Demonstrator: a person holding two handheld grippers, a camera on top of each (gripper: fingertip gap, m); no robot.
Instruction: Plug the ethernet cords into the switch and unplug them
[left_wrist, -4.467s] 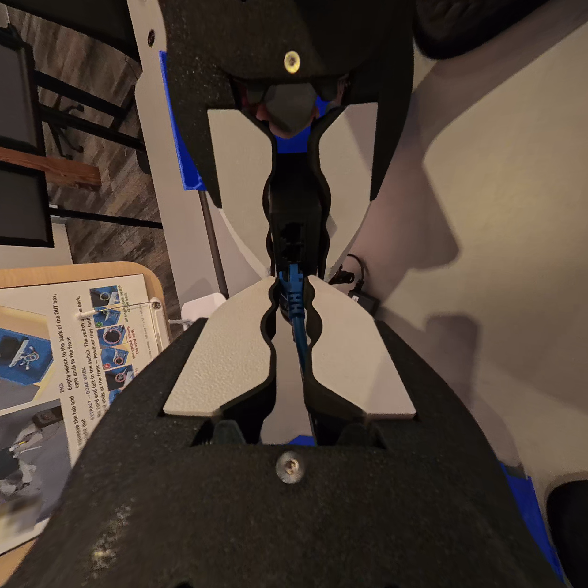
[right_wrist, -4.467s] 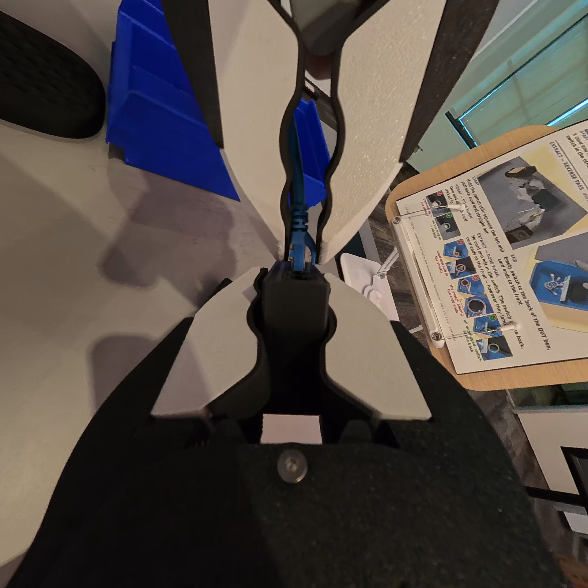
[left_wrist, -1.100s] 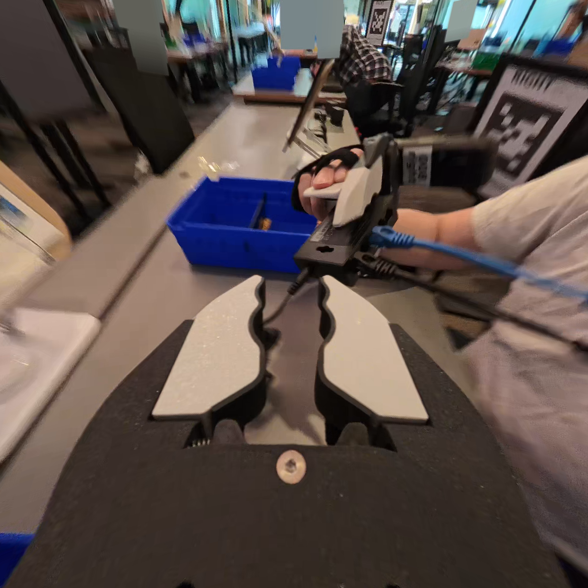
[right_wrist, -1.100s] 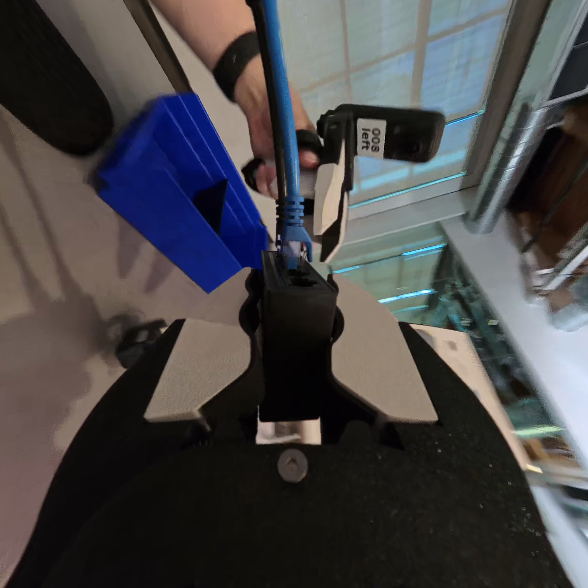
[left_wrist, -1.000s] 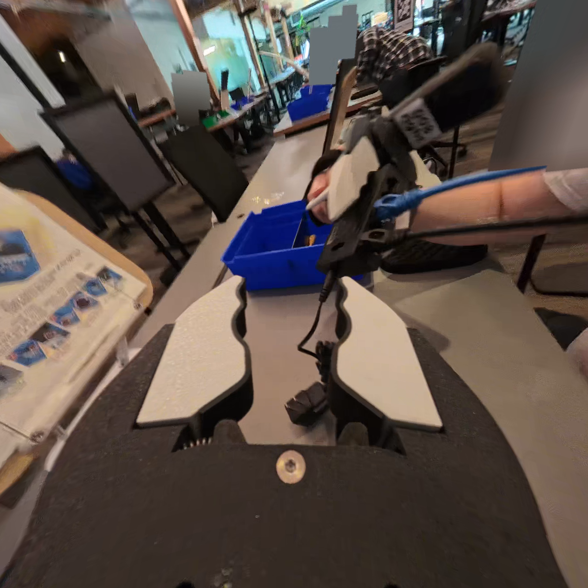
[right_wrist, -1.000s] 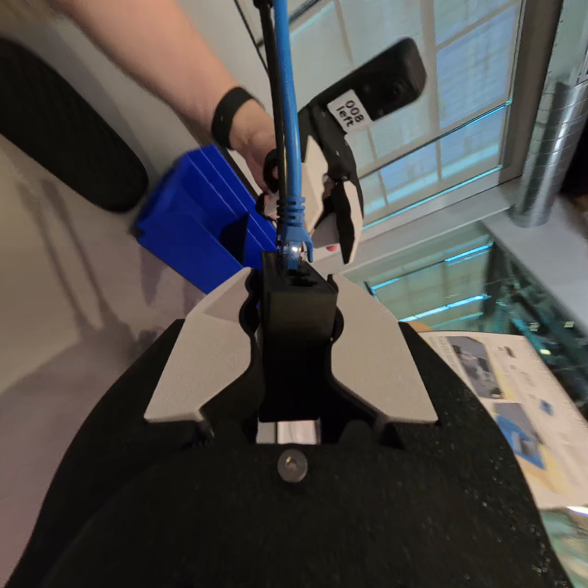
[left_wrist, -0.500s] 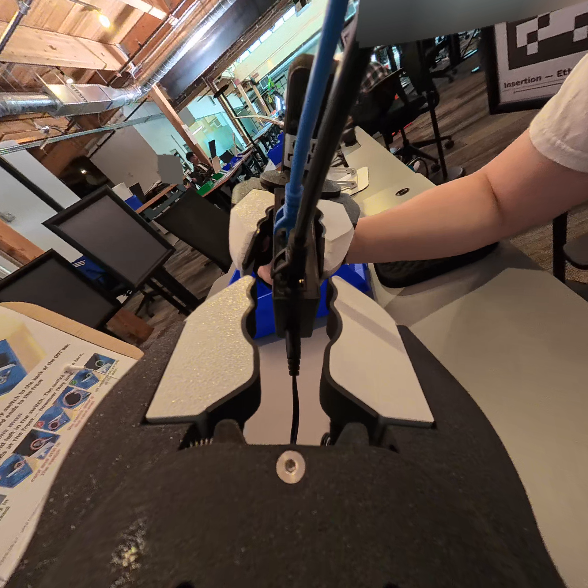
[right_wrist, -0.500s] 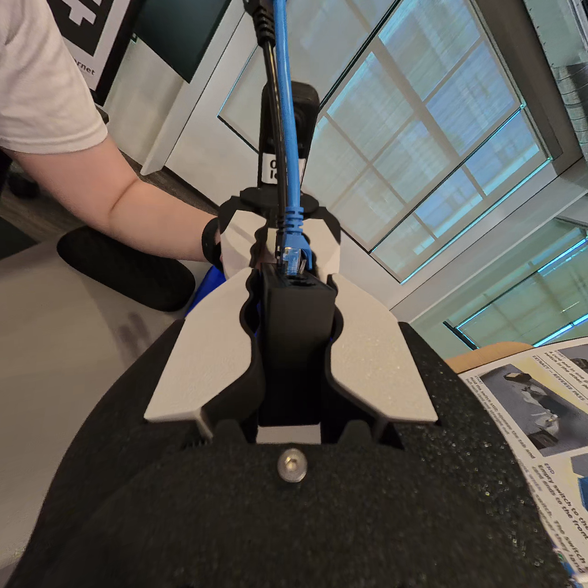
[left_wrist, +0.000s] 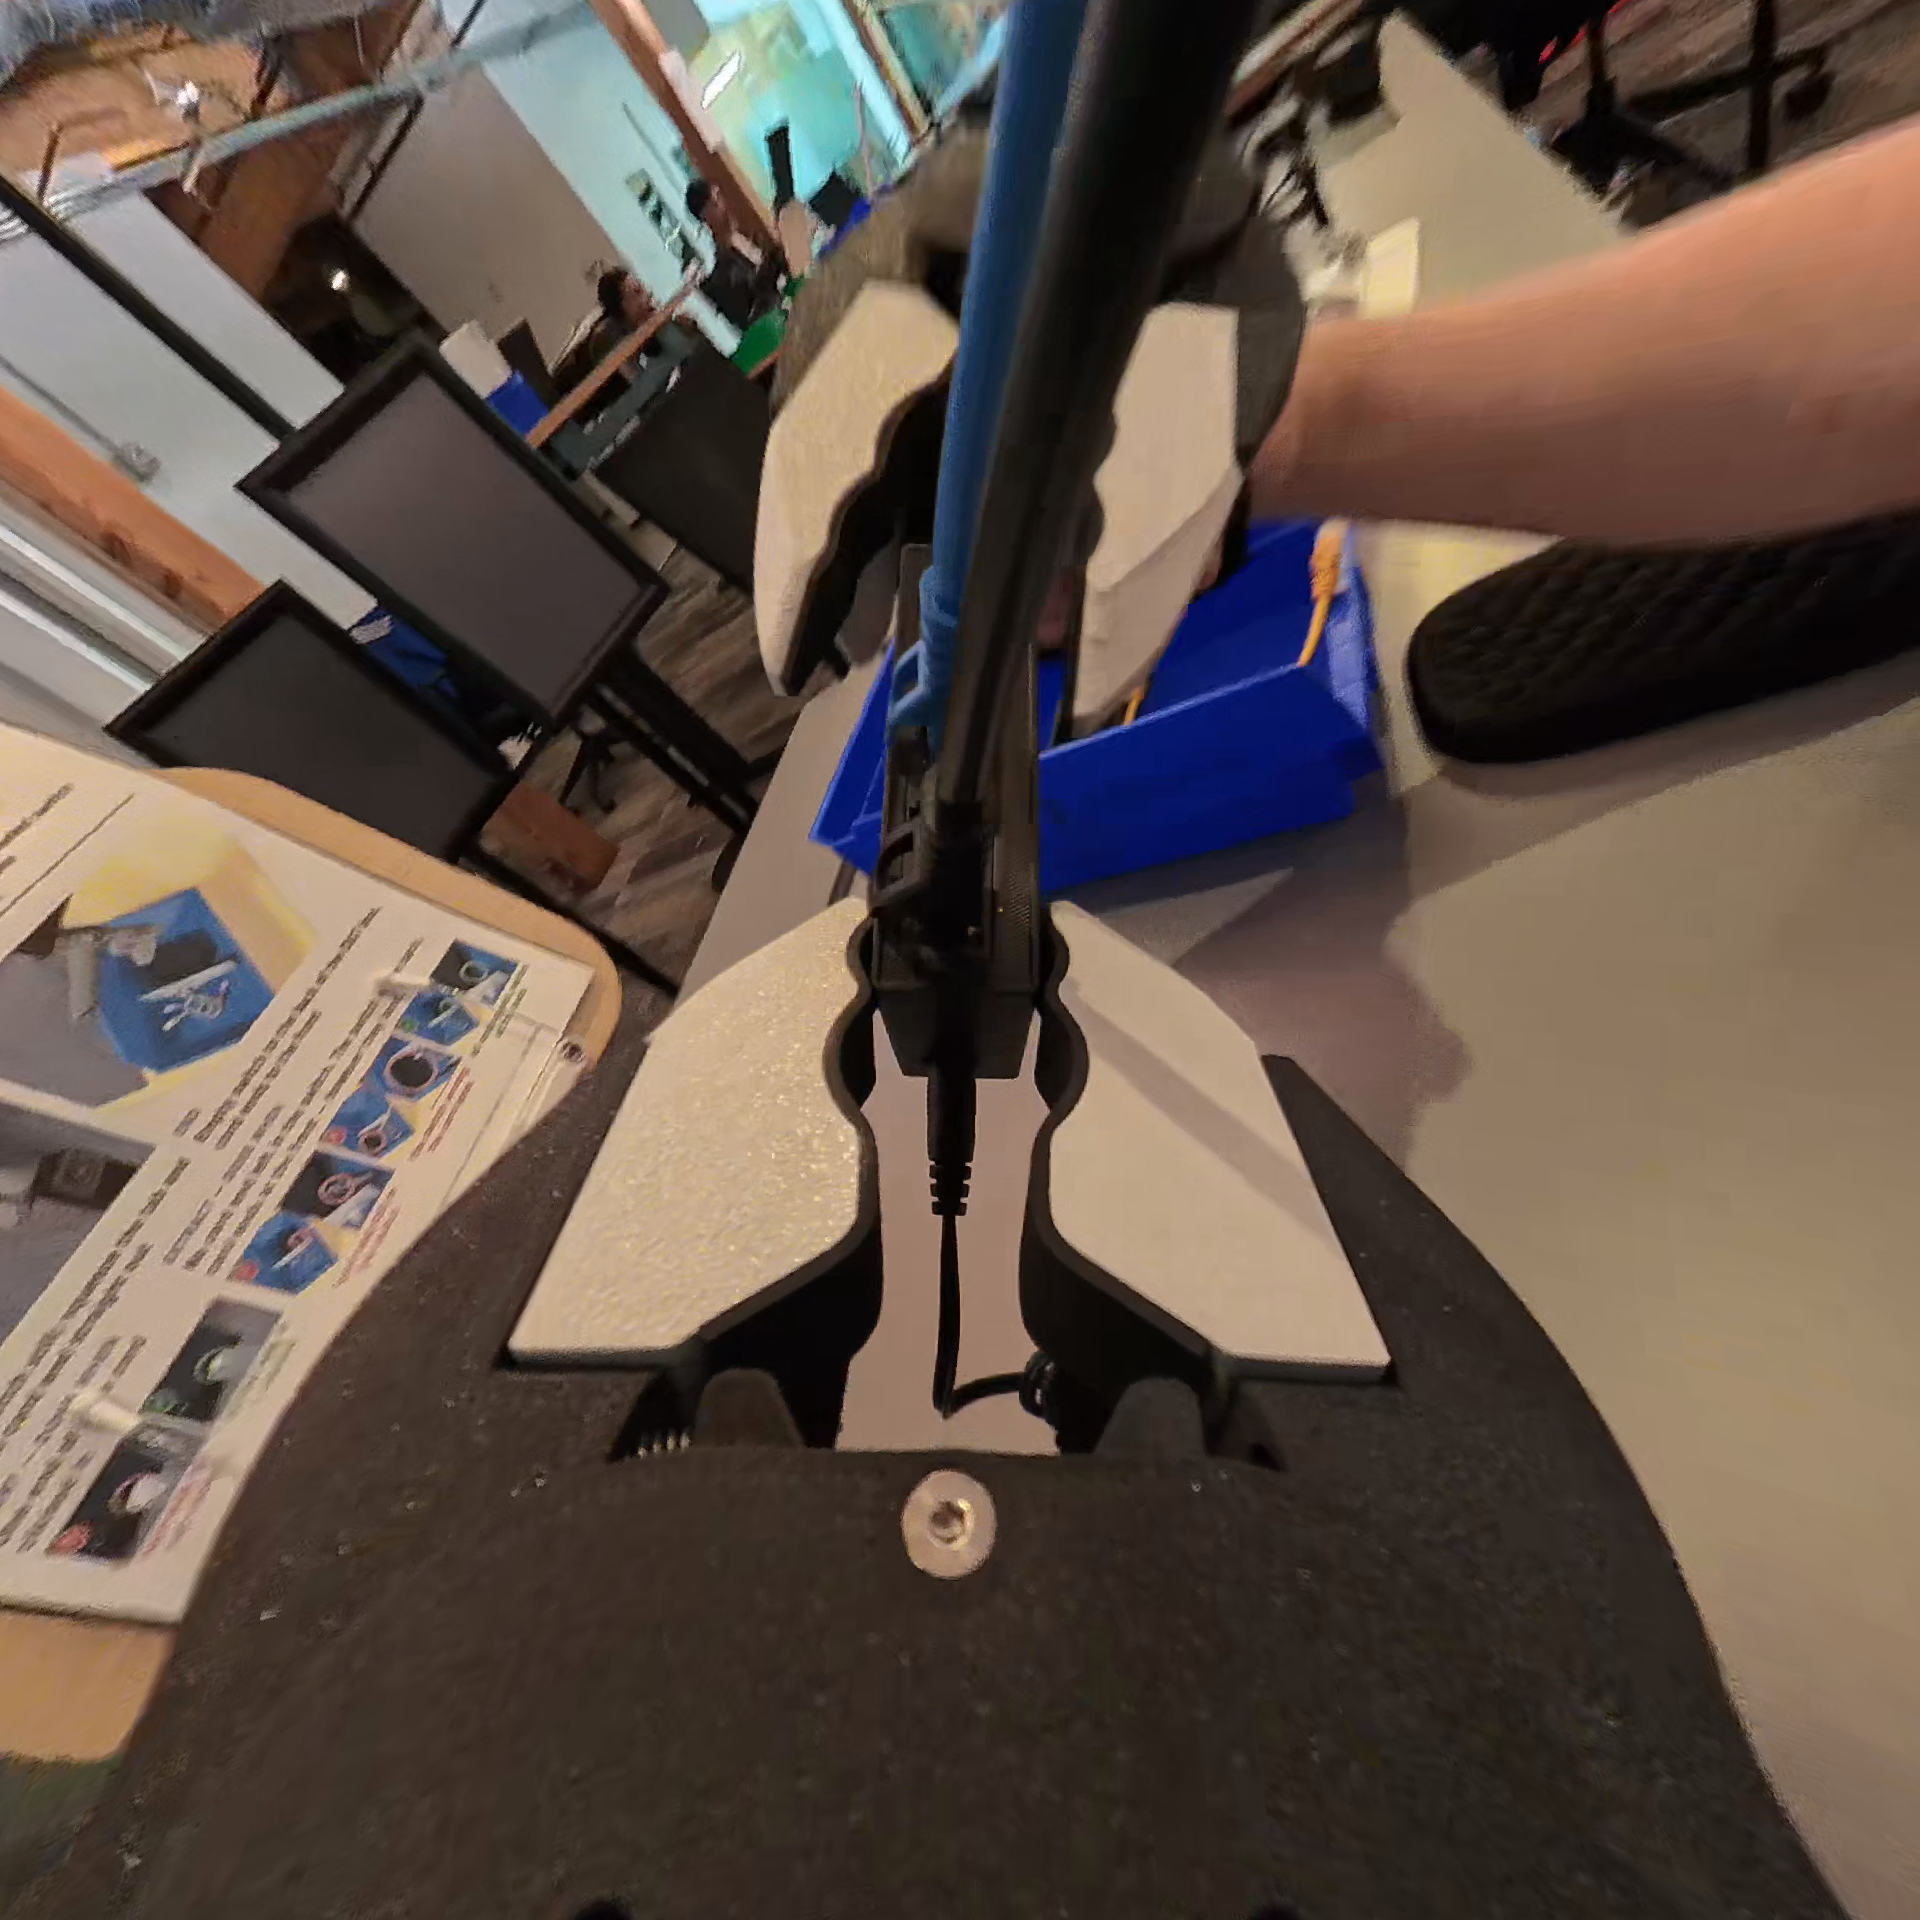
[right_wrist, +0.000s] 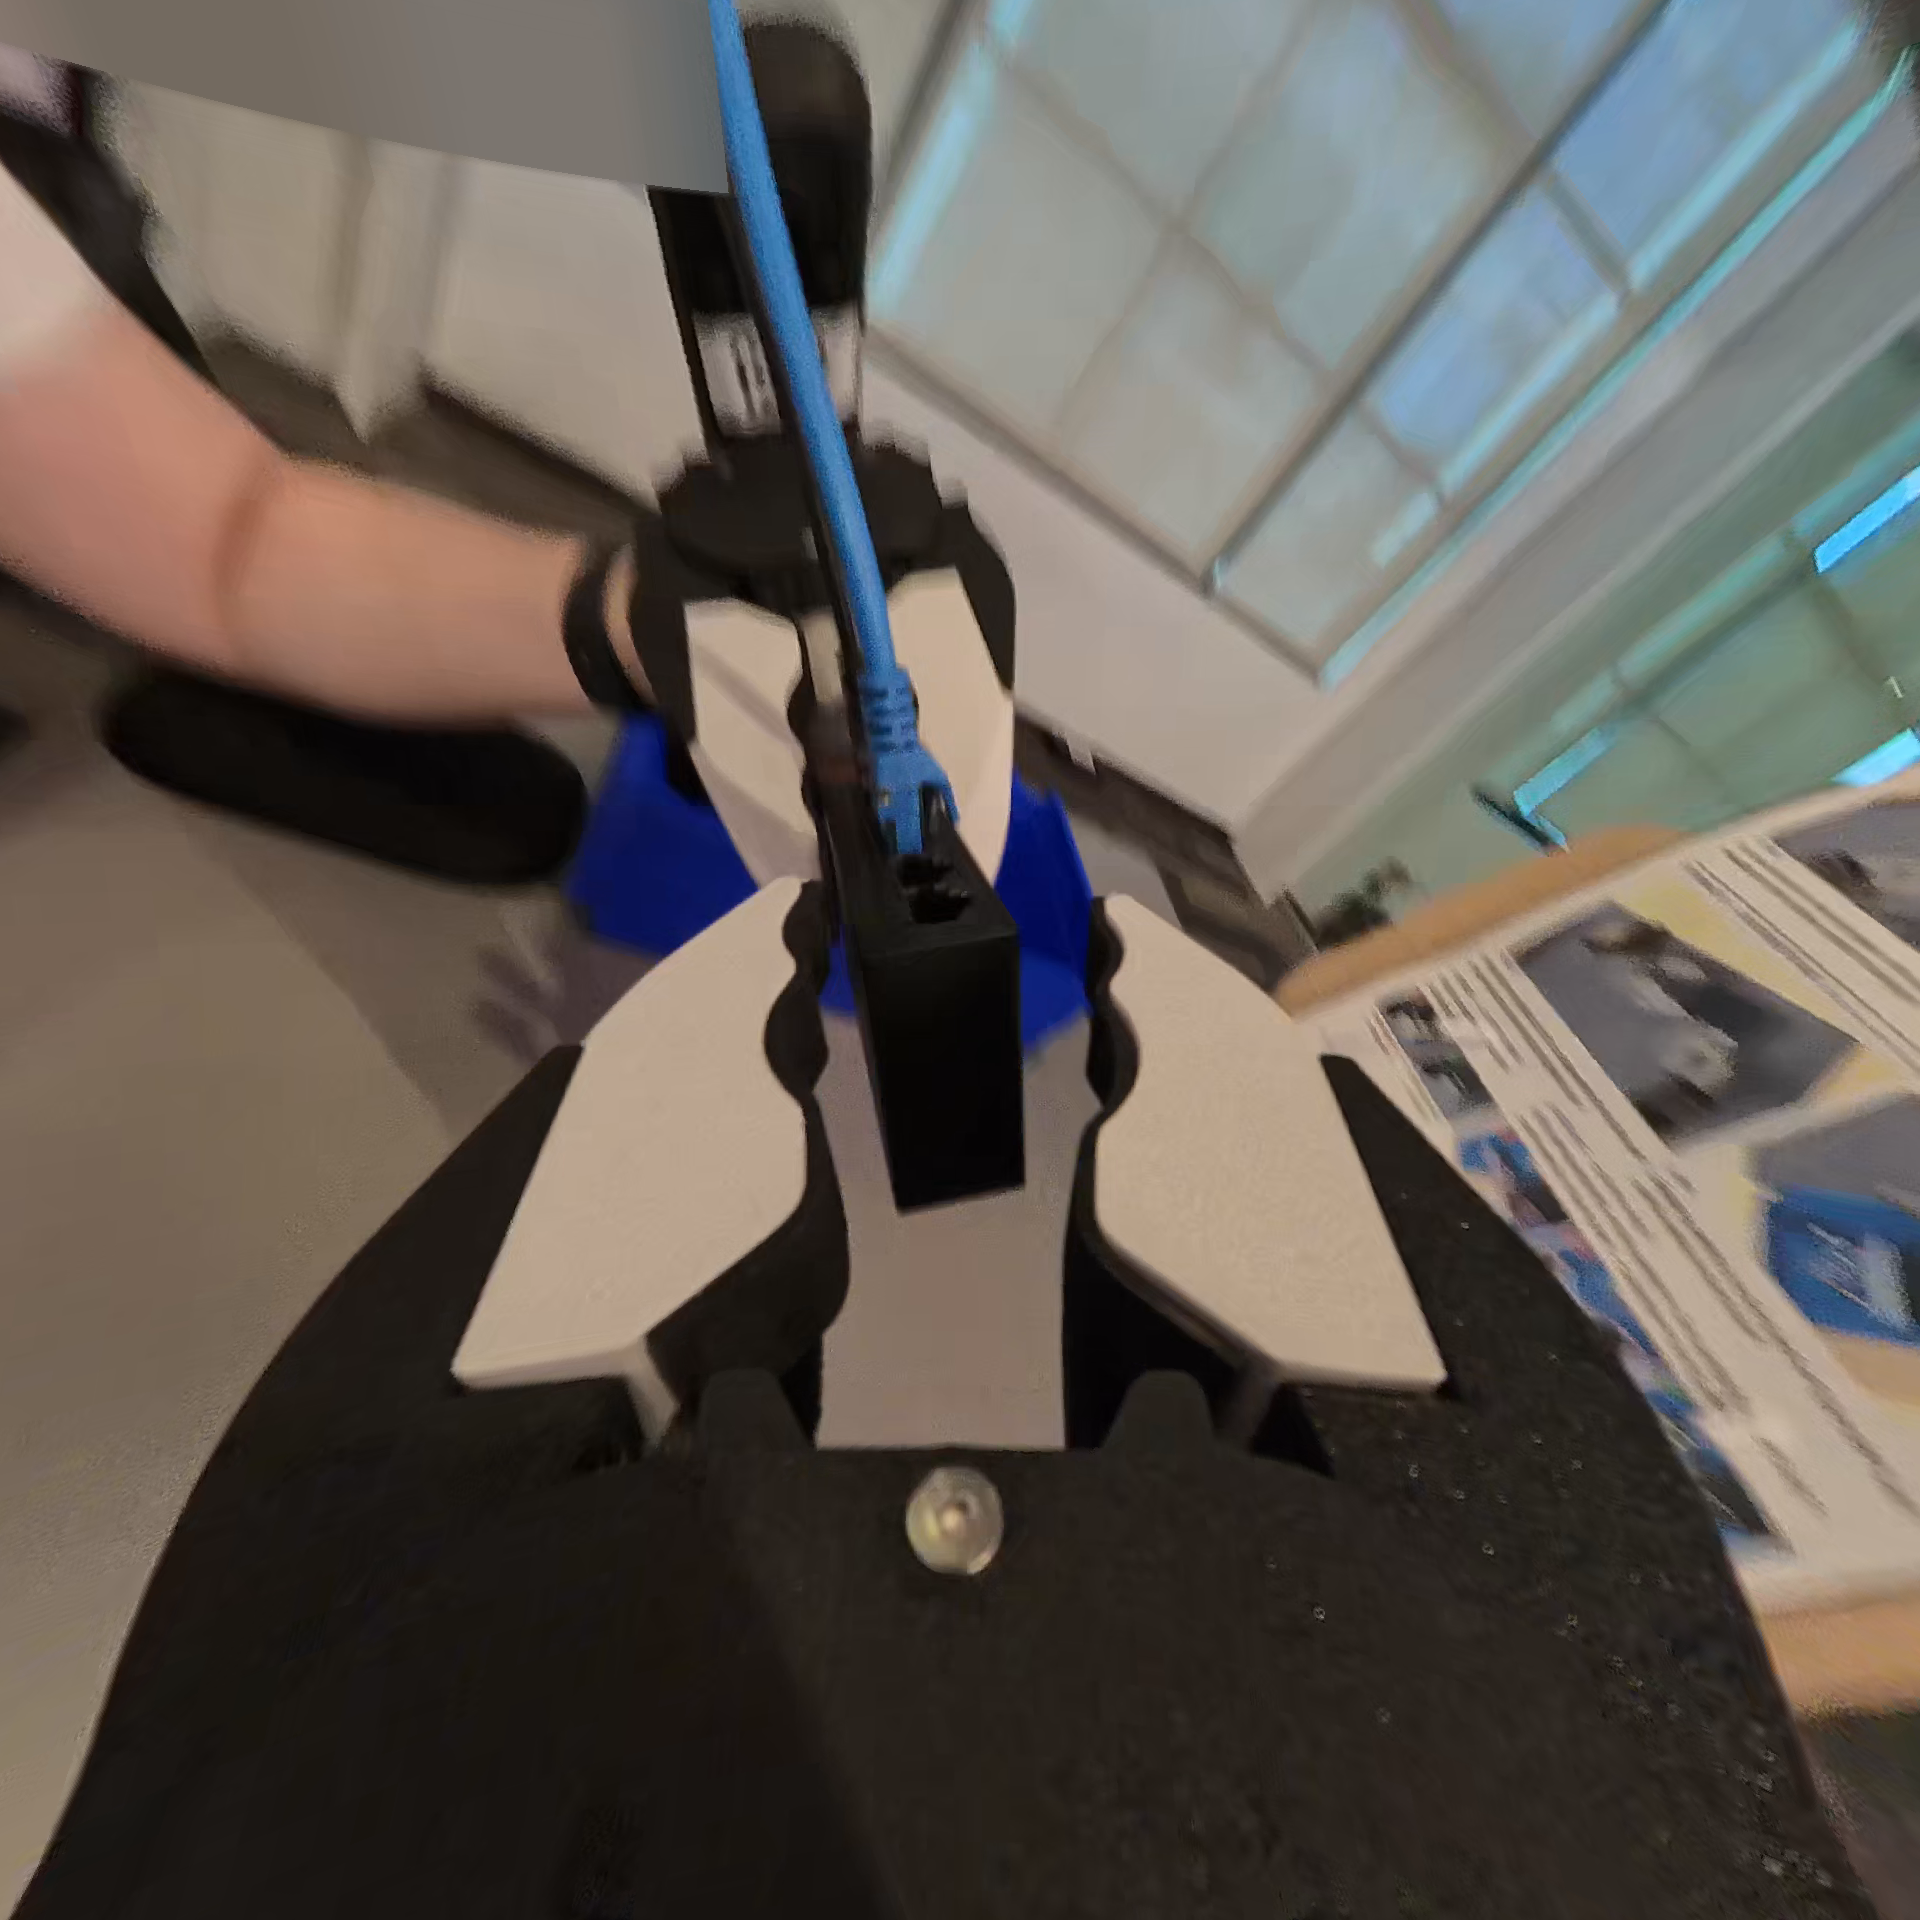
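Grey tabletop fills the lower right of the left wrist view, with a picture sheet (left_wrist: 260, 1122) at the left edge. Nearest in that view, the left gripper (left_wrist: 956, 997) has its fingers (left_wrist: 727, 1122) pressed against both sides of the black switch (left_wrist: 961, 935), whose long axis runs straight up the frame, away along the fingers. Beyond it, a blue ethernet cord (left_wrist: 987, 343) and a black cable rise towards the top centre, and the blue bin (left_wrist: 1195, 758) sits behind. In the right wrist view the right gripper (right_wrist: 951, 935) stands wide, a clear gap showing on each side of the switch (right_wrist: 940, 1049). So the left gripper is judged the holder, the switch bridging both.
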